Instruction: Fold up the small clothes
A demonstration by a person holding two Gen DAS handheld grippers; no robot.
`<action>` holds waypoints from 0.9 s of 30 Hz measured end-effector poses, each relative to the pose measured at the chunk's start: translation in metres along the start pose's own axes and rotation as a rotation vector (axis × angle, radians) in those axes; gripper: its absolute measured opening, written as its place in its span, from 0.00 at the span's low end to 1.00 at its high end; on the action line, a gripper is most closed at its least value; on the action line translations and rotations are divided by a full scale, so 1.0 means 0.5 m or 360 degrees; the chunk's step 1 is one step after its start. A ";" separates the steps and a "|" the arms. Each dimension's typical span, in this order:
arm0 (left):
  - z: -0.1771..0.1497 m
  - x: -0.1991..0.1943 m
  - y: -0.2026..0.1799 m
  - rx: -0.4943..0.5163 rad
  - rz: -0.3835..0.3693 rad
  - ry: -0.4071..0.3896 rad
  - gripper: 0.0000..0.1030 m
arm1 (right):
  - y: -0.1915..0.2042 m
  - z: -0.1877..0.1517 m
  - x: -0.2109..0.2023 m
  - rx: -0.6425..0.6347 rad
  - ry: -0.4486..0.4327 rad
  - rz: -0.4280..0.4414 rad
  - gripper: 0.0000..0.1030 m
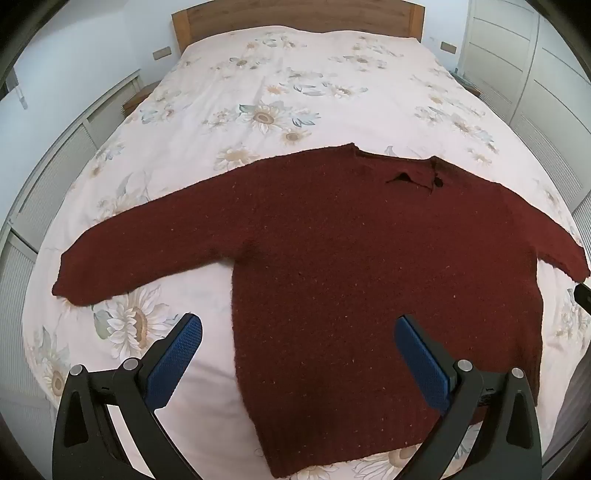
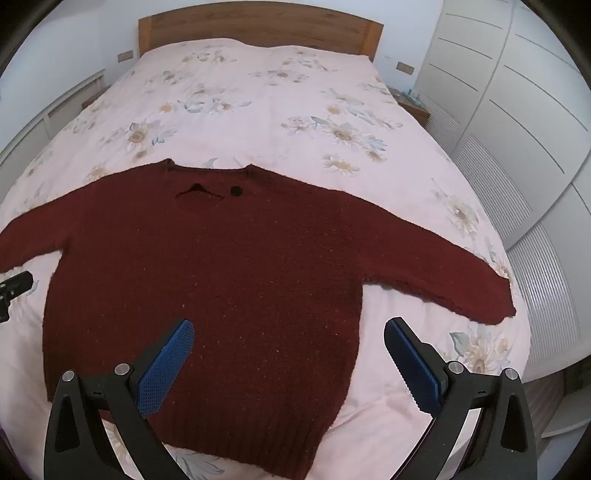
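Observation:
A dark red knitted sweater (image 1: 332, 251) (image 2: 207, 273) lies flat on the bed, sleeves spread to both sides, neckline toward the headboard, ribbed hem nearest me. A dark button (image 2: 235, 191) sits by a slit at the collar. My left gripper (image 1: 297, 328) hovers open above the sweater's left side edge, blue pads wide apart, nothing between them. My right gripper (image 2: 289, 330) hovers open above the sweater's right side edge, below the right sleeve (image 2: 461, 284). The left sleeve (image 1: 122, 266) lies stretched out to the left. Neither gripper touches the cloth.
The bed has a pale pink cover with a sunflower print (image 1: 295, 92) and a wooden headboard (image 1: 295, 16). White cabinet doors (image 2: 517, 110) line the right side, slatted panels (image 1: 48, 192) the left. The other gripper's black tip (image 2: 14, 288) shows at the frame edge.

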State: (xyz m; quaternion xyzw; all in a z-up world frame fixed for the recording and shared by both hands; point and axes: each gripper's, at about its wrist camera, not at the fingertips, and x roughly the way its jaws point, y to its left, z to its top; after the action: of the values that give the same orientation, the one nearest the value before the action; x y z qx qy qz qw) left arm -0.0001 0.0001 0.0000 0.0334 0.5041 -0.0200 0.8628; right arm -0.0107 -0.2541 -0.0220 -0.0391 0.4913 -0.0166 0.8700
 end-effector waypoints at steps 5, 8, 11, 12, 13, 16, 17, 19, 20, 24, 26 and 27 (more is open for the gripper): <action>-0.001 0.000 -0.003 0.0007 0.0003 0.0022 0.99 | -0.001 0.001 -0.002 0.0004 -0.0001 0.0002 1.00; -0.013 0.009 -0.004 0.0017 0.0005 0.0019 0.99 | -0.005 -0.007 0.004 0.0007 -0.0001 0.0002 1.00; -0.012 0.015 -0.008 0.0032 0.0015 0.0019 0.99 | -0.001 -0.006 0.004 0.0007 0.0002 0.0003 1.00; -0.011 0.011 -0.008 0.0036 0.0012 0.0027 0.99 | -0.001 -0.006 0.005 0.0006 0.0003 0.0004 1.00; -0.009 0.010 -0.007 0.0038 0.0008 0.0032 0.99 | -0.001 -0.006 0.005 0.0007 0.0003 0.0004 1.00; -0.003 0.009 -0.004 0.0036 0.0006 0.0037 0.99 | -0.009 -0.003 0.000 0.0014 0.0006 0.0007 1.00; -0.002 0.009 -0.004 0.0036 0.0007 0.0038 0.99 | -0.010 -0.004 -0.001 0.0018 0.0004 0.0007 1.00; -0.002 0.009 -0.005 0.0036 0.0017 0.0038 0.99 | -0.011 -0.004 -0.002 0.0025 0.0001 0.0007 1.00; -0.001 0.010 -0.005 0.0039 0.0025 0.0039 0.99 | -0.011 -0.004 -0.002 0.0028 0.0000 0.0007 1.00; 0.003 0.009 -0.006 0.0033 0.0014 0.0047 0.99 | -0.014 -0.004 -0.002 0.0031 0.0003 0.0002 1.00; 0.005 0.007 -0.005 0.0035 0.0011 0.0046 0.99 | -0.015 -0.003 -0.003 0.0032 0.0004 0.0002 1.00; 0.004 0.008 -0.006 0.0035 0.0012 0.0044 0.99 | -0.015 -0.004 -0.003 0.0032 0.0004 0.0001 1.00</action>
State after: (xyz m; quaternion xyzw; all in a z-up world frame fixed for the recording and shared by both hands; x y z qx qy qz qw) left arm 0.0033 -0.0030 -0.0029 0.0450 0.5157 -0.0217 0.8553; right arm -0.0129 -0.2614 -0.0211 -0.0302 0.4921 -0.0214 0.8697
